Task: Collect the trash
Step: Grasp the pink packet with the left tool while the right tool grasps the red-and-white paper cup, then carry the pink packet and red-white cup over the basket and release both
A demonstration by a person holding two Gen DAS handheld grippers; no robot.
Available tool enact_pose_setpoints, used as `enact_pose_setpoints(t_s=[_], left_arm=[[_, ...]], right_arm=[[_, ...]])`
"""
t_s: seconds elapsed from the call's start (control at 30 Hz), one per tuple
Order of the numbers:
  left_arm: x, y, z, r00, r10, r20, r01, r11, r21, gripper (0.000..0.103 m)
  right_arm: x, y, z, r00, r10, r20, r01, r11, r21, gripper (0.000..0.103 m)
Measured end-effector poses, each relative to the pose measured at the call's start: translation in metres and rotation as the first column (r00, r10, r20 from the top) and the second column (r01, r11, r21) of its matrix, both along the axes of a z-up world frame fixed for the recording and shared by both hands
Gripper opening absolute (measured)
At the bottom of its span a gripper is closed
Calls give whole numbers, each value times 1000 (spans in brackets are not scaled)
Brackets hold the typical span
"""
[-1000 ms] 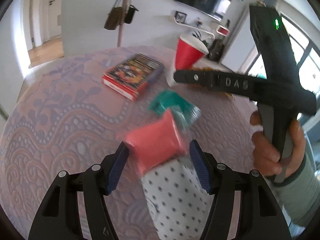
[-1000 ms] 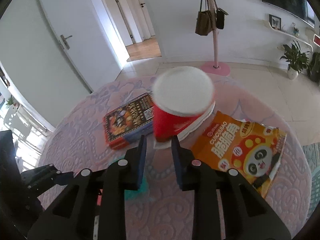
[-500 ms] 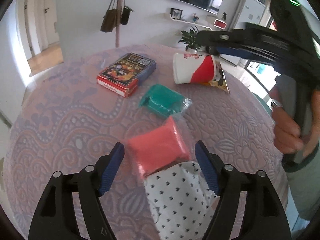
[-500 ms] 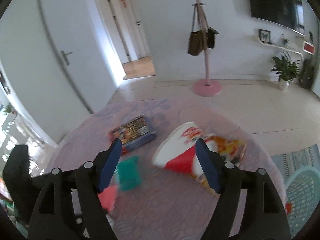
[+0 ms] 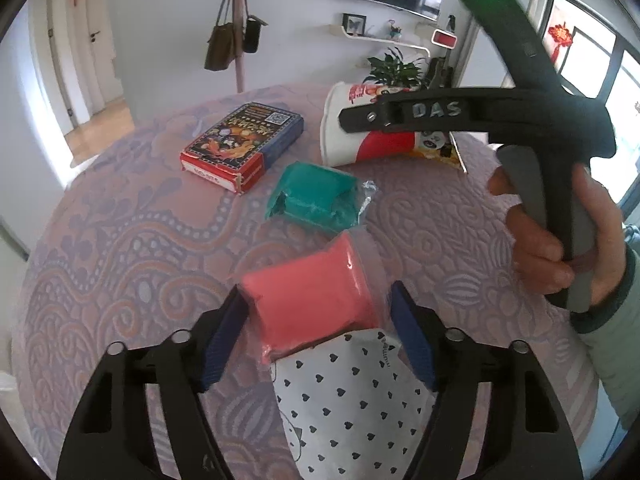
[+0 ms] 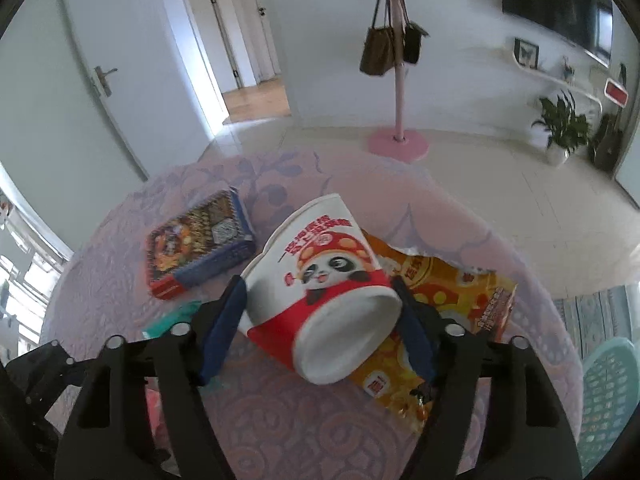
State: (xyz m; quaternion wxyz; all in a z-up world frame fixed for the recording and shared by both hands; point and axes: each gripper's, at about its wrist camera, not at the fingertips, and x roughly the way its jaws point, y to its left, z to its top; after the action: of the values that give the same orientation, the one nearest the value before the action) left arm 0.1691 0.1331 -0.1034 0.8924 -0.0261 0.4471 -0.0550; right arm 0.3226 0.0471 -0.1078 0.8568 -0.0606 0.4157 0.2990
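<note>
A red and white paper cup lies on its side on the round table, over an orange snack bag. My right gripper is open, its fingers on either side of the cup. My left gripper is open around a pink packet that lies above a white dotted wrapper. A teal packet lies beyond the pink one. The cup also shows in the left wrist view, partly behind the right gripper's body.
A colourful flat box lies at the far left of the table; it also shows in the right wrist view. A turquoise plastic basket stands on the floor to the right. A coat stand is behind the table.
The right gripper opened and let the cup tip onto its side, then came down with its fingers around it. The left gripper opened wider around the pink packet.
</note>
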Motion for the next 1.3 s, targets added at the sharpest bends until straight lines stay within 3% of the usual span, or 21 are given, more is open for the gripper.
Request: enact_pose_setpoints(t_s=[0.33,0.7,1.03,1.3], left_arm=[[-14,0,9,998,23,50,-22,1000,-15,53],[-32,-17,48,984,3,179,3,1000,-31,51],[-18,-85,78,957,-118,264,130,991,-29,51],[7,-165,85,930,-243,278,257,966,-14,51]], right_arm=[[-43,-18,19,998,4,65,-5,1000,24,51],[-102,-105,47,986,-125,110,109,984,140,51],[-134,-193,60,943,-283,174,256,953,161,51],[-137,-277,62,877,-448,174,416,889,190,51]])
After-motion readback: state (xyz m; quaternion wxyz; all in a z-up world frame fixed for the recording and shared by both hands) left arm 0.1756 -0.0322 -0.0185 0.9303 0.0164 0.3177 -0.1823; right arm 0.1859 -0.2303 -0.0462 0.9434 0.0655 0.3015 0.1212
